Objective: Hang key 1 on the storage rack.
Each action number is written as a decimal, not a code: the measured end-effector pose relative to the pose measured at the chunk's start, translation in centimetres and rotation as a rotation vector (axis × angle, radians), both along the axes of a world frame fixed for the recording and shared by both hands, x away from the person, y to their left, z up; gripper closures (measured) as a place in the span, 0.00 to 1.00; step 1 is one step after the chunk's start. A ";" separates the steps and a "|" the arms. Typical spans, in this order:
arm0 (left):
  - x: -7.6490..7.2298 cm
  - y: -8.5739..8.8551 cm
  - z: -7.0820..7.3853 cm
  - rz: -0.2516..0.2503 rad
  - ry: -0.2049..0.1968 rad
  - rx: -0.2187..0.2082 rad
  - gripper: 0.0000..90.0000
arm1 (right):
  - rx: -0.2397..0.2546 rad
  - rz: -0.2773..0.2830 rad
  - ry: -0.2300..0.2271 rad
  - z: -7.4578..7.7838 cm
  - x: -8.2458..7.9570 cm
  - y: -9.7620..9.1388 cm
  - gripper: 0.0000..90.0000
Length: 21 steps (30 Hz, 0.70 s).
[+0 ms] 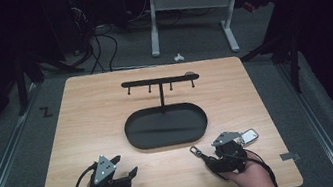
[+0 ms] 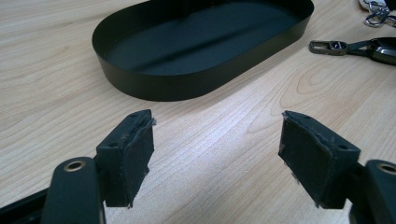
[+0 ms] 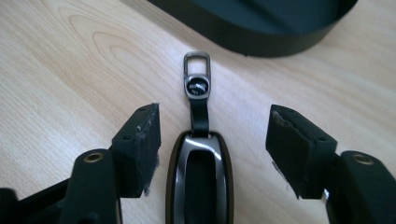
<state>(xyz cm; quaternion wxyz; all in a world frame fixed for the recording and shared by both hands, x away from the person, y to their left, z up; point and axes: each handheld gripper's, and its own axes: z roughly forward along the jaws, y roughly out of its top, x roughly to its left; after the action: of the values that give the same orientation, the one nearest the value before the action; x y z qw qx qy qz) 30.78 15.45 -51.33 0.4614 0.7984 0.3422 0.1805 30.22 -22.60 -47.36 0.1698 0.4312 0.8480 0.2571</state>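
The key fob [image 3: 200, 182] lies flat on the table [image 1: 88, 126], between the parted jaws of the right gripper [image 3: 212, 149], with neither pad touching it. Its short black strap and metal clip [image 3: 197, 74] point to 12 o'clock in the right gripper view, toward the wall of the black oval tray [image 3: 261, 37]. In the high view the fob's clip [image 1: 195, 151] sits at about 4 o'clock from the tray [image 1: 133, 134], and the right gripper [image 1: 213, 159] is just beside it. A second set of keys [image 1: 249, 136] rests at 3 o'clock of that gripper. The left gripper [image 2: 217, 149] has its jaws wide apart with bare table between them, near the tray at its 7 o'clock. A black hook stand [image 1: 159, 81] rises from the tray's far edge.
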 end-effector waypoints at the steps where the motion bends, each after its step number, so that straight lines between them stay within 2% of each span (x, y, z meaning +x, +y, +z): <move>1: 0.0 0.0 0.0 -0.002 0.003 -0.004 0.30 | -0.017 0.002 -0.004 0.2 0.1 0.3 0.41; 2: 0.0 0.0 0.0 -0.002 0.003 -0.004 0.30 | -0.017 0.002 -0.004 0.2 0.1 0.3 0.41; 3: 0.1 0.0 -0.1 -0.005 0.005 -0.009 0.30 | -0.049 0.010 0.013 0.4 0.4 0.6 0.42; 4: 0.1 0.0 -0.1 -0.005 0.005 -0.009 0.30 | -0.049 0.010 0.013 0.4 0.4 0.6 0.42; 5: 0.2 -0.1 -0.1 -0.006 0.003 -0.013 0.30 | -0.082 0.046 0.036 0.5 0.7 1.0 0.43; 6: 0.2 -0.1 -0.1 -0.006 0.003 -0.013 0.30 | -0.082 0.046 0.036 0.5 0.7 1.0 0.43; 9: 0.6 -0.3 -0.2 -0.010 0.001 -0.009 0.30 | -0.123 0.065 0.071 0.7 1.5 1.4 0.45; 10: 0.6 -0.3 -0.2 -0.010 0.001 -0.009 0.30 | -0.123 0.065 0.071 0.7 1.5 1.4 0.45; 14: 0.7 -0.3 -0.2 -0.007 -0.004 -0.014 0.30 | -0.111 0.048 0.141 1.0 2.6 1.5 0.40; 17: 0.7 -0.5 -0.1 -0.012 -0.011 -0.009 0.30 | -0.109 0.021 0.205 0.9 3.0 1.7 0.36; 18: 0.7 -0.6 -0.1 -0.012 -0.014 -0.008 0.30 | -0.101 -0.007 0.236 0.8 2.9 1.9 0.35; 21: 0.9 -0.9 -0.1 -0.016 -0.013 -0.006 0.30 | -0.120 0.019 0.239 0.8 3.1 2.2 0.35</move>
<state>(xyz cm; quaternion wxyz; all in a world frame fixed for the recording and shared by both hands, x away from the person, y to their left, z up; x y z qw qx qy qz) 31.66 14.59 -51.38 0.4674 0.7986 0.3332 0.1810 33.28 -20.41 -46.55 0.0905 0.4398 0.8801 0.1540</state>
